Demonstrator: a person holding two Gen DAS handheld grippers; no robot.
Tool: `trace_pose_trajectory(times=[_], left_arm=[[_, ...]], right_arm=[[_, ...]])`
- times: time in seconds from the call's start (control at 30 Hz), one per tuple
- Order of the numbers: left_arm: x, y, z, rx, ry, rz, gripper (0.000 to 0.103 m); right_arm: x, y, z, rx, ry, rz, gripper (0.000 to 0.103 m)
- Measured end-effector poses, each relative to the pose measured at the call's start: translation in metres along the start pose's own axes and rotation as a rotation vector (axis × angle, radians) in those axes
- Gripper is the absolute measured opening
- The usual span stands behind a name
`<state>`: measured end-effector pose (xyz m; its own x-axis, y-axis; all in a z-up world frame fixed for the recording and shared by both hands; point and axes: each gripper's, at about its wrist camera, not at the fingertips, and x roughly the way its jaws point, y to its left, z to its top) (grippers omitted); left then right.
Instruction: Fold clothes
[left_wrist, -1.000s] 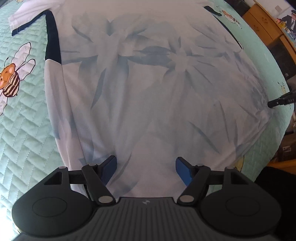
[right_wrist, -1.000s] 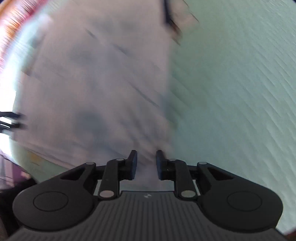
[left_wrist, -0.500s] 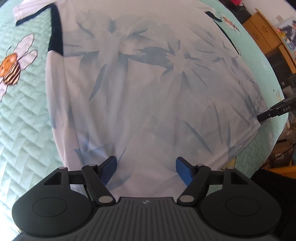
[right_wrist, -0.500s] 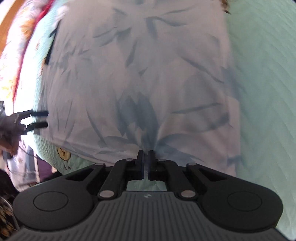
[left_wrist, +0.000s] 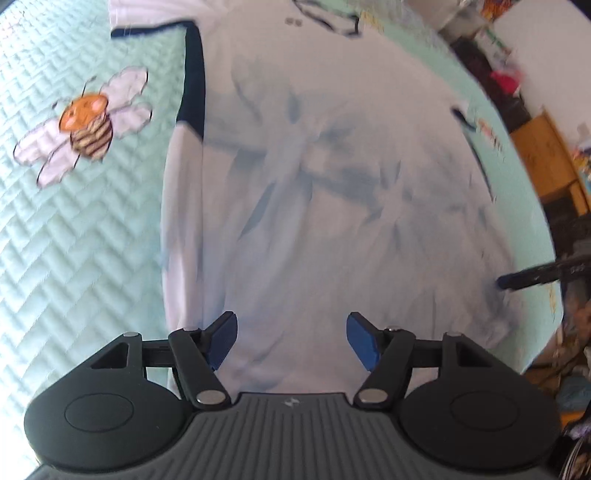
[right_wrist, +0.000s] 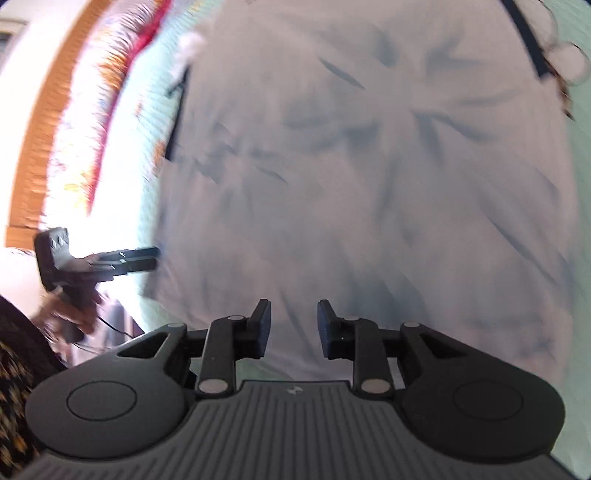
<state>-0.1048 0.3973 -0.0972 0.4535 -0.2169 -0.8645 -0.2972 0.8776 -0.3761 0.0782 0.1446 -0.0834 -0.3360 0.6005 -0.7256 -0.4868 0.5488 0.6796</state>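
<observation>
A white T-shirt with pale blue leaf print and dark navy trim lies spread flat on a mint quilted bedspread. It also fills the right wrist view. My left gripper is open over the shirt's near hem, holding nothing. My right gripper is open over the hem at the shirt's other side, holding nothing. The right gripper's fingers show at the right edge of the left wrist view. The left gripper shows at the left of the right wrist view.
A bee picture is printed on the bedspread left of the shirt. Wooden furniture stands beyond the bed's right side. A patterned cloth and wooden board run along the bed's far side in the right wrist view.
My right gripper, shut half a second ago, has opened and swung across the shirt. My left gripper stayed open and shifted, so the collar has come into view.
</observation>
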Motion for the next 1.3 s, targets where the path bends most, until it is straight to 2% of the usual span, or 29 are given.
trace_pose_trajectory(times=[0.03, 0.07, 0.13, 0.2, 0.23, 0.3, 0.37, 0.43, 0.47, 0.5, 0.57, 0.6, 0.63, 0.7, 0.77, 0.8, 0.83, 0.93, 0.97, 1.03, 1.07, 1.13, 1.17, 1.23, 1.3], left_arm=[[0.008, 0.002, 0.000, 0.008, 0.021, 0.050, 0.072], [0.017, 0.004, 0.000, 0.016, 0.040, 0.099, 0.069], [0.012, 0.006, -0.003, 0.026, 0.023, 0.090, 0.072], [0.008, 0.004, 0.003, 0.012, 0.014, 0.065, 0.072], [0.006, 0.002, 0.006, 0.005, 0.008, 0.051, 0.072], [0.003, -0.004, 0.024, 0.012, -0.052, -0.001, 0.072], [0.006, -0.011, 0.045, 0.024, -0.117, -0.042, 0.072], [0.018, -0.016, 0.064, 0.049, -0.155, -0.052, 0.072], [0.025, -0.017, 0.069, 0.064, -0.149, -0.043, 0.072], [0.032, -0.018, 0.073, 0.079, -0.143, -0.033, 0.072], [0.045, -0.009, 0.069, 0.113, -0.084, 0.057, 0.068], [0.039, -0.002, 0.064, 0.131, -0.086, 0.077, 0.063], [0.033, 0.006, 0.059, 0.149, -0.087, 0.097, 0.063], [0.024, 0.019, 0.053, 0.152, -0.049, 0.185, 0.064], [0.015, 0.031, 0.049, 0.128, -0.022, 0.269, 0.064], [0.010, 0.034, 0.050, 0.103, -0.031, 0.265, 0.064], [0.005, 0.036, 0.051, 0.080, -0.040, 0.260, 0.064], [0.000, 0.023, 0.065, 0.087, -0.121, 0.193, 0.064], [0.007, 0.014, 0.074, 0.116, -0.140, 0.151, 0.065], [0.021, -0.004, 0.091, 0.173, -0.179, 0.068, 0.065], [0.029, -0.010, 0.099, 0.194, -0.187, 0.065, 0.065], [0.043, -0.007, 0.105, 0.202, -0.171, 0.119, 0.065], [0.051, 0.005, 0.101, 0.198, -0.130, 0.177, 0.065], [0.041, 0.025, 0.086, 0.209, -0.151, 0.175, 0.062], [0.029, 0.035, 0.082, 0.208, -0.101, 0.255, 0.065]], right_arm=[[0.009, -0.002, 0.001, 0.033, -0.004, -0.019, 0.040], [0.018, -0.005, 0.000, 0.072, -0.001, -0.045, 0.040], [0.031, 0.002, -0.003, 0.053, 0.024, -0.102, 0.040], [0.025, 0.016, -0.004, -0.006, -0.019, -0.119, 0.040], [0.021, 0.021, 0.000, -0.022, -0.072, -0.118, 0.040], [0.014, 0.029, 0.012, -0.029, -0.197, -0.100, 0.040], [0.012, 0.030, 0.025, 0.022, -0.352, -0.076, 0.040], [0.016, 0.027, 0.033, 0.090, -0.486, -0.087, 0.040], [0.021, 0.025, 0.035, 0.126, -0.540, -0.102, 0.040], [0.033, 0.024, 0.034, 0.148, -0.545, -0.126, 0.040], [0.060, 0.024, 0.032, 0.185, -0.529, -0.178, 0.041], [0.074, 0.030, 0.027, 0.180, -0.504, -0.139, 0.041], [0.090, 0.044, 0.022, 0.138, -0.465, -0.103, 0.041], [0.123, 0.080, 0.017, -0.013, -0.336, -0.068, 0.042], [0.127, 0.094, 0.016, -0.078, -0.282, -0.004, 0.042], [0.128, 0.099, 0.017, -0.105, -0.259, 0.030, 0.041], [0.120, 0.100, 0.020, -0.136, -0.281, 0.033, 0.041], [0.073, 0.081, 0.042, -0.141, -0.479, -0.066, 0.043], [0.067, 0.073, 0.049, -0.118, -0.514, -0.094, 0.048], [0.062, 0.057, 0.062, -0.068, -0.560, -0.145, 0.050], [0.059, 0.049, 0.068, -0.043, -0.583, -0.170, 0.050], [0.089, 0.053, 0.070, -0.057, -0.510, -0.144, 0.050], [0.092, 0.054, 0.071, -0.061, -0.507, -0.141, 0.050], [0.090, 0.056, 0.074, -0.063, -0.523, -0.142, 0.050], [0.088, 0.059, 0.077, -0.065, -0.540, -0.144, 0.050]])
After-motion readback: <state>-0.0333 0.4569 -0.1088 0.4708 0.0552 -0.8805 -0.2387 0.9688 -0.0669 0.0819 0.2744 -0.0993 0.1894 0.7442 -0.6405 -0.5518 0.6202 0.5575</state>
